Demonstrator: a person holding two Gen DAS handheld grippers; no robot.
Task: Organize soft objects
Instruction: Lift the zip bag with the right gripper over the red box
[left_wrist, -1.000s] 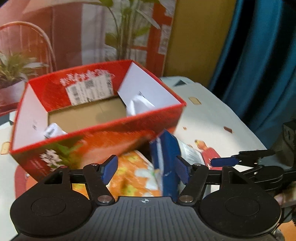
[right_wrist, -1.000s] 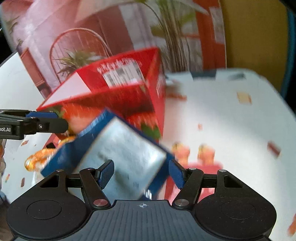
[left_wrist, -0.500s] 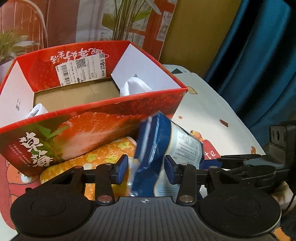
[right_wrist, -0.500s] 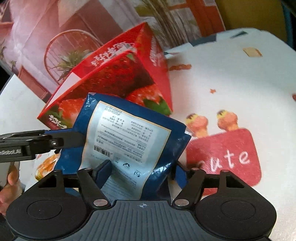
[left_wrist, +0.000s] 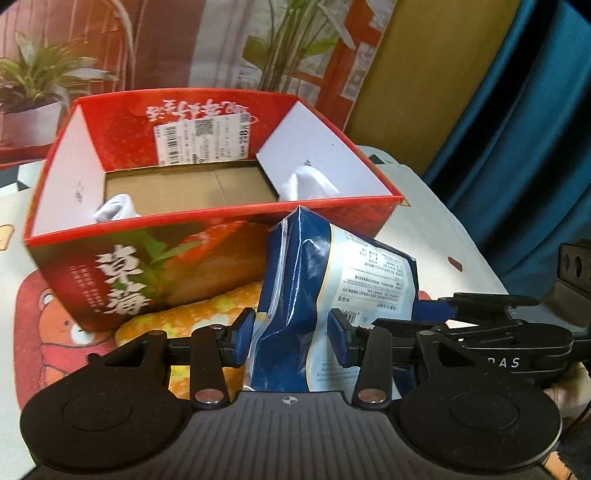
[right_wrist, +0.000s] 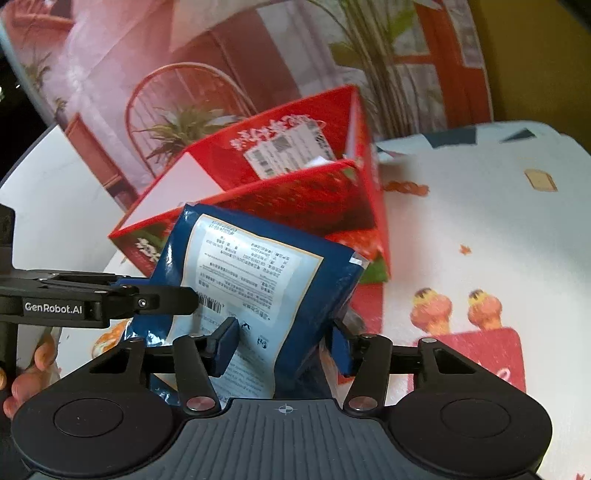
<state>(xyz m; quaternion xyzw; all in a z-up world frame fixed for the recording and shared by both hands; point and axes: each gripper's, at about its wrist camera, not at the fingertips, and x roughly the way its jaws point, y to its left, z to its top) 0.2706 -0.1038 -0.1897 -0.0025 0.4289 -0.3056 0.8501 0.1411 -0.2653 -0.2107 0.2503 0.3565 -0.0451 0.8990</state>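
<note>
The blue bag (left_wrist: 325, 295) hides most of the orange pouch (left_wrist: 207, 314) behind it.

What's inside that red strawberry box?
Inside the red box: two white soft items on a bare cardboard floor. The front wall hides the nearest strip of floor.

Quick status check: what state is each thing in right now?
Left claw: shut on blue bag.
Right claw: shut on blue bag.
Blue bag: upright, crumpled, outside the box.
Red box: open-topped, white cloths inside.
Orange packet: lying against the box.
</note>
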